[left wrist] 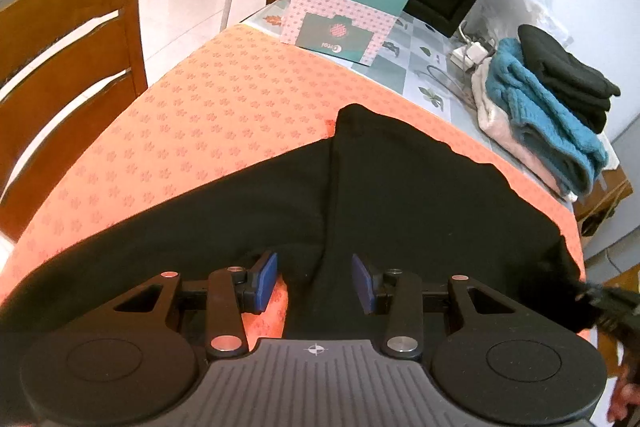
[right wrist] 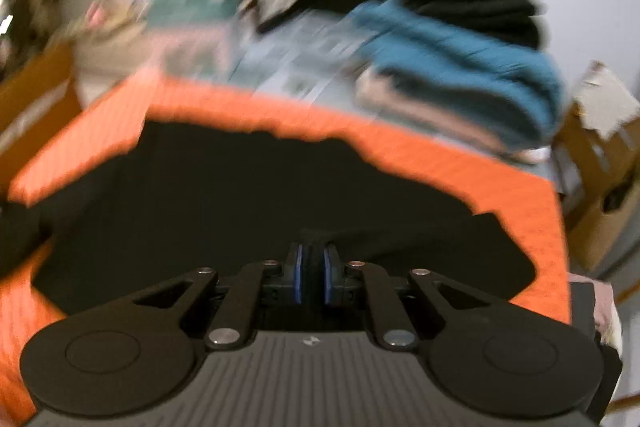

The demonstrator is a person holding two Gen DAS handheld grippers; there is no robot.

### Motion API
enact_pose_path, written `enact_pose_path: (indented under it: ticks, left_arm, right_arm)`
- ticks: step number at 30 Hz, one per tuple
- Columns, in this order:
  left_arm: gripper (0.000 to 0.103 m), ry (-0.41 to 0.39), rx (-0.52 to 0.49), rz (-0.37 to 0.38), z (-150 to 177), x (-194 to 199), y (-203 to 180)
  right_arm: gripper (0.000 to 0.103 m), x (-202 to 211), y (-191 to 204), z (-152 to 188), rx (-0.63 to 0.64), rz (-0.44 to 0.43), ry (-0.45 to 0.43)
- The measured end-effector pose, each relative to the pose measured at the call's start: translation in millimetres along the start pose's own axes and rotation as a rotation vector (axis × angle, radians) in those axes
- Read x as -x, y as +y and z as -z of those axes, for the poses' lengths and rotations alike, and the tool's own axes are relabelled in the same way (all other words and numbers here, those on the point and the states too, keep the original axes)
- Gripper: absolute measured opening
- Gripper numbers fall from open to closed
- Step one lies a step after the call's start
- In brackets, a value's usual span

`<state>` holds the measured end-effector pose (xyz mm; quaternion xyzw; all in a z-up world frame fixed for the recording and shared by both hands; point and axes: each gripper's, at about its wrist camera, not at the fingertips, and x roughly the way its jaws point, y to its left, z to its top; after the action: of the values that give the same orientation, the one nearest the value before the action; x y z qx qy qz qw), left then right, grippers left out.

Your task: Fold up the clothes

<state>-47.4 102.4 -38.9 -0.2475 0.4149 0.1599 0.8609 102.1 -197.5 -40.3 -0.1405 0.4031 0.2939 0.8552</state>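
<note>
- Black garment [left wrist: 400, 195] spread on the orange mat [left wrist: 200, 107], one flap already doubled over.
- Right gripper [right wrist: 311, 281] pinched tight on a fold of fabric; could slip free mid-swing.
- Left gripper [left wrist: 314, 281] half open, gripping nothing, so cloth might drag and bunch.

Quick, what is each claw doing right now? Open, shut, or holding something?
Left claw: open, over the black garment, gripping nothing.
Right claw: shut on a fold of the black garment.
</note>
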Motion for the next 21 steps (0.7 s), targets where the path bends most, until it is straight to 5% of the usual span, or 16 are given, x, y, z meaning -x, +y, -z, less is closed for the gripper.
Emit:
enact_pose_path:
  ticks: [4,9,13,21]
  left_arm:
    - [0.047,0.009,-0.052,0.007,-1.7,-3.0,-13.1]
    - [0.048,0.022,-0.109,0.023,-1.5,-9.0,-30.6]
    - [0.049,0.036,-0.127,0.033,-0.2,-15.4,-39.3]
    - [0.049,0.100,-0.107,0.046,4.1,-32.1,-42.8]
  right_arm:
    - [0.019,-20.4,12.7,13.3,0.052,-0.045,0.091]
    - [0.035,-20.8,2.6,24.7,-0.032,-0.095,0.122]
    - [0.048,-3.5,-19.1,24.5,-0.140,-0.103,0.084]
    - [0.053,31.1,-79.9,30.3,-0.429,-0.053,-0.010]
